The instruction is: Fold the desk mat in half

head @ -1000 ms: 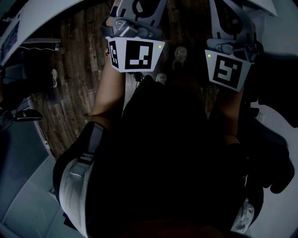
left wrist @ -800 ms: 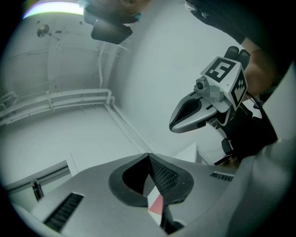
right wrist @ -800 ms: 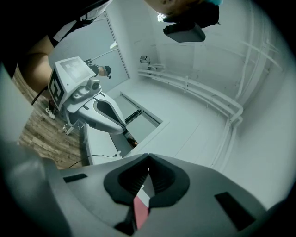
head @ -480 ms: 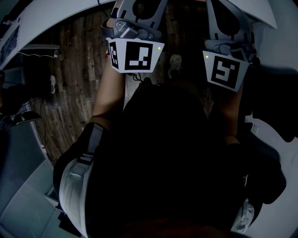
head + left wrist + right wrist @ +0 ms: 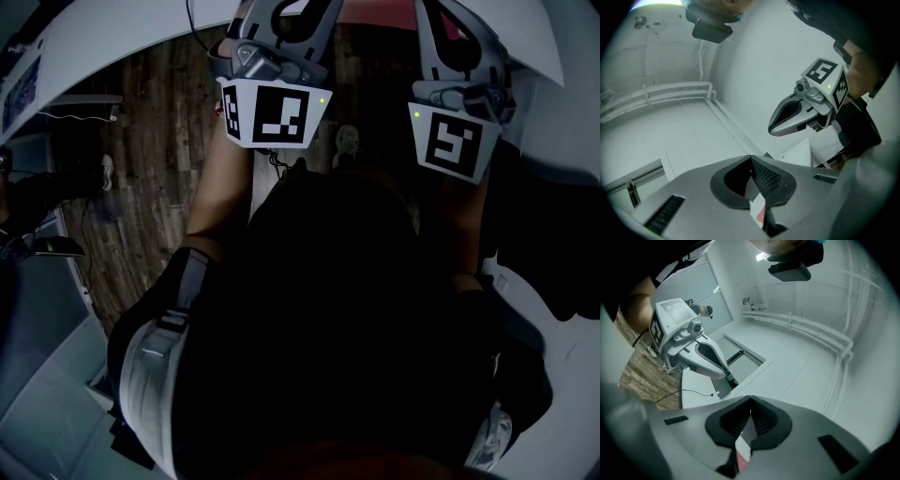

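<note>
At the near edge of the white table (image 5: 103,37) I hold both tools up, side by side and level with each other. My left gripper (image 5: 751,159) has its jaws pressed together on a thin sheet, pale with a pink strip showing in the slit below the tips. This is the desk mat (image 5: 375,8). My right gripper (image 5: 750,399) is clamped on it the same way.

From above, the mat shows only as a red band right at the table's edge, stretched between the two grippers. The rest of it is out of sight. The grippers stand apart, with a gap between them.

On my side of the table's curved edge lies the wooden floor (image 5: 150,150), and my own dark body fills the space nearest me. Ahead of both pairs of jaws, the room beyond the table is pale and open as far as a run of white rails (image 5: 806,329).
</note>
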`<state>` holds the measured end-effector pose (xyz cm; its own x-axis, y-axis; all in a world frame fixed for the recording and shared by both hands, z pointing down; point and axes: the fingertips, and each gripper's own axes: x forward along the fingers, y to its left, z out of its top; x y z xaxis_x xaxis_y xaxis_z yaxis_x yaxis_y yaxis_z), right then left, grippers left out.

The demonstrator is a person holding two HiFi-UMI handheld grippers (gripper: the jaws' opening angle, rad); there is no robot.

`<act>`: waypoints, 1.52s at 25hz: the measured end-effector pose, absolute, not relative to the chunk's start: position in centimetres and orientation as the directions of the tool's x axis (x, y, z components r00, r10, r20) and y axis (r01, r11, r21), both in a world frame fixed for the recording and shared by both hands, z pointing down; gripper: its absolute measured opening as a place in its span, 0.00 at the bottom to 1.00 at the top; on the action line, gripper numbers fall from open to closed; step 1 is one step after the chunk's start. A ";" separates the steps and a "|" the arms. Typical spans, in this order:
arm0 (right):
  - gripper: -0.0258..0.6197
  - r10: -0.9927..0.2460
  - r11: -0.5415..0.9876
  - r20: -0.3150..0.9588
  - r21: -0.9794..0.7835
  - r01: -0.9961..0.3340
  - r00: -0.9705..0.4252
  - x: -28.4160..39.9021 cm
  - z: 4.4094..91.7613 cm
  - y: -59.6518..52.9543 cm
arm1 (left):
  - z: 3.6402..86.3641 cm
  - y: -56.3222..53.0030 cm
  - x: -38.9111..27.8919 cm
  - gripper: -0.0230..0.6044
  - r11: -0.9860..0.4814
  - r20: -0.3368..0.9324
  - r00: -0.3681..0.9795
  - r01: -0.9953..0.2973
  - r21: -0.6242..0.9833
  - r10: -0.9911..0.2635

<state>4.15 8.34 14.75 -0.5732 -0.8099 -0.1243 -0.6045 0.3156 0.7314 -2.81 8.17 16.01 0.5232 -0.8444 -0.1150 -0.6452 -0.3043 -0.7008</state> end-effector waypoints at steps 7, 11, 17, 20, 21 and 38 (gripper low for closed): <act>0.09 -0.799 0.342 -0.112 0.723 -0.601 -0.590 5.1 15.2 2.4 | 16.4 2.6 -2.0 0.06 -0.307 -0.096 0.506 -0.652 -0.694 -0.857; 0.09 -0.781 0.364 -0.103 0.727 -0.582 -0.617 5.3 15.3 -0.6 | 16.4 -0.3 -1.4 0.06 -0.300 -0.090 0.492 -0.654 -0.694 -0.866; 0.09 -0.756 0.395 -0.098 0.721 -0.570 -0.648 5.7 16.2 -4.2 | 17.4 -3.7 -0.7 0.06 -0.293 -0.070 0.471 -0.652 -0.700 -0.879; 0.09 -0.749 0.406 -0.091 0.720 -0.563 -0.657 5.8 16.8 -5.2 | 17.9 -4.6 -0.4 0.06 -0.295 -0.061 0.466 -0.650 -0.700 -0.883; 0.09 -0.747 0.409 -0.090 0.719 -0.561 -0.659 5.8 16.9 -5.4 | 18.0 -4.9 -0.4 0.06 -0.295 -0.058 0.464 -0.650 -0.700 -0.884; 0.09 -0.756 0.447 -0.047 0.690 -0.568 -0.652 7.3 19.1 -7.5 | 19.7 -7.2 1.6 0.06 -0.345 -0.015 0.486 -0.642 -0.685 -0.874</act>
<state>7.31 -7.49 19.07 -0.6524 -0.7564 -0.0469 -0.5684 0.4474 0.6905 1.55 -7.16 19.66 0.4858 -0.8739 -0.0155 -0.6421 -0.3448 -0.6847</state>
